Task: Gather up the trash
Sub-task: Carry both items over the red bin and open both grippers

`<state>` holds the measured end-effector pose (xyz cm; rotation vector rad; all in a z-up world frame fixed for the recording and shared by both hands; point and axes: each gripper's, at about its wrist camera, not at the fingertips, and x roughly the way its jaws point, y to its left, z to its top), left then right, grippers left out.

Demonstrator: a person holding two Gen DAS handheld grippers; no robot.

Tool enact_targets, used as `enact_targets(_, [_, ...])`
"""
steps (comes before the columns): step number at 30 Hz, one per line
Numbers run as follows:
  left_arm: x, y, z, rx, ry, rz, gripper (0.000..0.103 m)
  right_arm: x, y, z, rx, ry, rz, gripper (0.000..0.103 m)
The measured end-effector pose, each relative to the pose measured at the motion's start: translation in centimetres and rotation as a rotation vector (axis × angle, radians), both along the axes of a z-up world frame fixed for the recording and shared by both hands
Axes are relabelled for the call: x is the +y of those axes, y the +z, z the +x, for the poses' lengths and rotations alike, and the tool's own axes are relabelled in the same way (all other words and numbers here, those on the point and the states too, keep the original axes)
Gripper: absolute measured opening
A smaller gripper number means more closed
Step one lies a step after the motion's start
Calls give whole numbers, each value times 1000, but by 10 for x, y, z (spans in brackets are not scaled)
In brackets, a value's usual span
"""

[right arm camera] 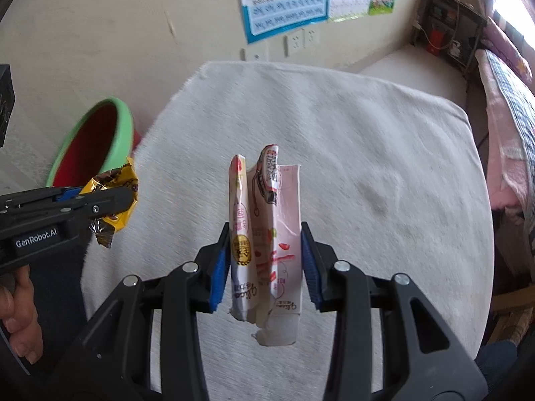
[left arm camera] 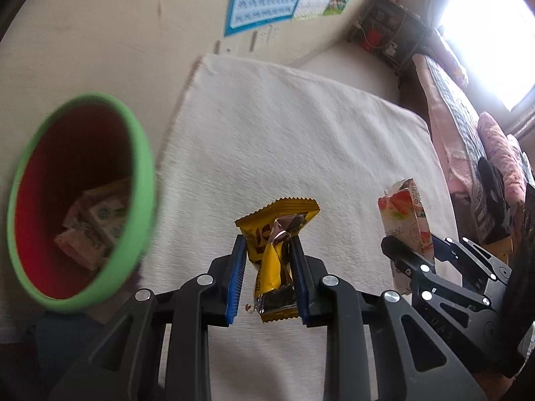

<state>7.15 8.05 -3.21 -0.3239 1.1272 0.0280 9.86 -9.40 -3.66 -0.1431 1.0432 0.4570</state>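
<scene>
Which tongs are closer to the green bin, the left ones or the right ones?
Left. The left tongs, shut on the yellow wrapper, sit right beside the green bin. The right tongs, shut on the pink carton, are farther away over the white cloth.

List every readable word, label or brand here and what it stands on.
"GenRobot.AI": white print on the black left tool.
Crushed pink drink carton: print too distorted to read.
Crumpled yellow snack wrapper: unreadable.
Blue-bordered wall posters: too blurred.
</scene>
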Motion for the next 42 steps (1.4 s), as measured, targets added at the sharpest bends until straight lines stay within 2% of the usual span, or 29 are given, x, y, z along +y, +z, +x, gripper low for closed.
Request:
enact_targets(14, [109, 23, -42, -37, 213, 34, 24, 112, 40, -8, -55, 193, 100, 38])
enact_targets(20, [157, 32, -58, -48, 295, 39, 24, 166, 44, -16, -54, 283, 120, 38])
enact_targets(27, [192, 32, -71, -50, 330, 14, 24, 216, 42, -20, -42, 350, 122, 38])
enact_targets(30, [204, 31, -76, -51, 340, 10, 24, 229, 40, -18, -41, 366, 116, 38])
enact_targets(33, [214, 32, -77, -66, 353, -33, 25, 240, 39, -13, -41, 376, 111, 38])
enact_targets(39, [224, 38, -75, -87, 360, -27, 26, 254, 36, -6, -21, 383, 112, 41])
enact_targets(40, [224, 39, -74, -93, 360, -31, 28, 256, 35, -5, -18, 381, 112, 46])
enact_targets(41, [226, 40, -73, -100, 363, -36, 45, 256, 34, -5, -17, 375, 111, 59])
enact_targets(42, [226, 41, -74, -109, 370, -38, 65, 256, 32, -5, -11, 371, 108, 67])
